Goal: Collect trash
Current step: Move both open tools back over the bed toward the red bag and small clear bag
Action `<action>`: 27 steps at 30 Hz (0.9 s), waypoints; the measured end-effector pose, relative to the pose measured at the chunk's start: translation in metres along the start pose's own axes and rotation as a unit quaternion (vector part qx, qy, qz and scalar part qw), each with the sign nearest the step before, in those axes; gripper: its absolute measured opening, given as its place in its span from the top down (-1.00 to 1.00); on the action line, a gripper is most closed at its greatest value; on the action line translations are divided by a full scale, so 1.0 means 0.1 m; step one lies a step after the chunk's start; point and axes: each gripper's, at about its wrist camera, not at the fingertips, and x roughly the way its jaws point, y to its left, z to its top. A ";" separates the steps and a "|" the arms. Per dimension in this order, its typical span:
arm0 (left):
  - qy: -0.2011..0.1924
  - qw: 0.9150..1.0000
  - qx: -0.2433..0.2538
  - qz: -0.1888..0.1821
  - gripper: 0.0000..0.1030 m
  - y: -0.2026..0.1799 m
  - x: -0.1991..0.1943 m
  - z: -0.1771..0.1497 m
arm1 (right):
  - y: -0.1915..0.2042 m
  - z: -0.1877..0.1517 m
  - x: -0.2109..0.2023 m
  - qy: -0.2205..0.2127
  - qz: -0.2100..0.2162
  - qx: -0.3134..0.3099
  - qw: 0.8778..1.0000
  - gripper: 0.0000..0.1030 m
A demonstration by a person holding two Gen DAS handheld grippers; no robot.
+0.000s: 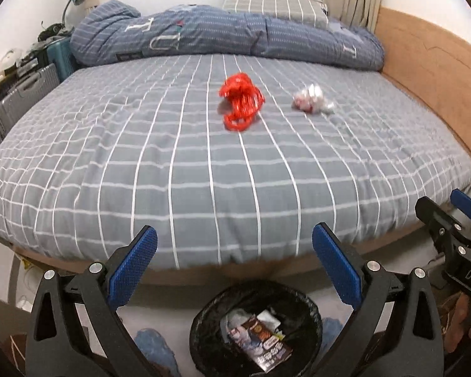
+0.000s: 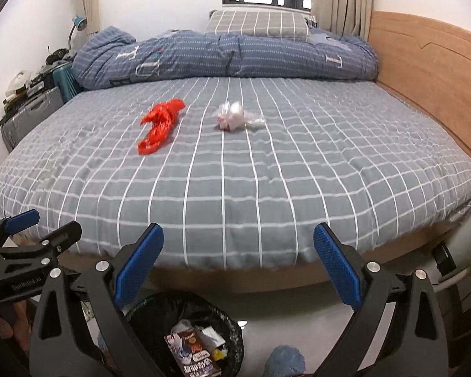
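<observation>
Bedroom, grey checked bed (image 1: 204, 172). Left gripper (image 1: 234, 270) and right gripper (image 2: 238, 270) both spread wide, empty, above black-lined trash bin (image 1: 204, 323) on floor. Farther out on bed: red plastic bag (image 1: 241, 102), beside it crumpled whitish wrapper (image 1: 312, 99), possibly tissue.

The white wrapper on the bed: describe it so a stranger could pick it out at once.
Start at the bed with its grey, white-checked sheet. Two bits of trash lie near its middle, apart from each other, short of the rolled blue duvet. The white wrapper is the one nearer the wooden headboard: a pale, crumpled, partly clear wad with pinkish flecks, unlike the bright red bag beside it.
</observation>
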 end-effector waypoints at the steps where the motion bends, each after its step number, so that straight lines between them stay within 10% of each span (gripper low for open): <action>1: -0.001 1.000 0.001 0.000 -0.89 0.00 0.02 0.04 | 0.00 0.02 0.02 -0.002 0.001 0.001 1.000 -0.79; 27: -0.029 1.000 0.001 0.012 -0.89 0.21 0.87 1.17 | 0.00 0.87 1.08 -0.001 0.002 0.002 1.000 -0.79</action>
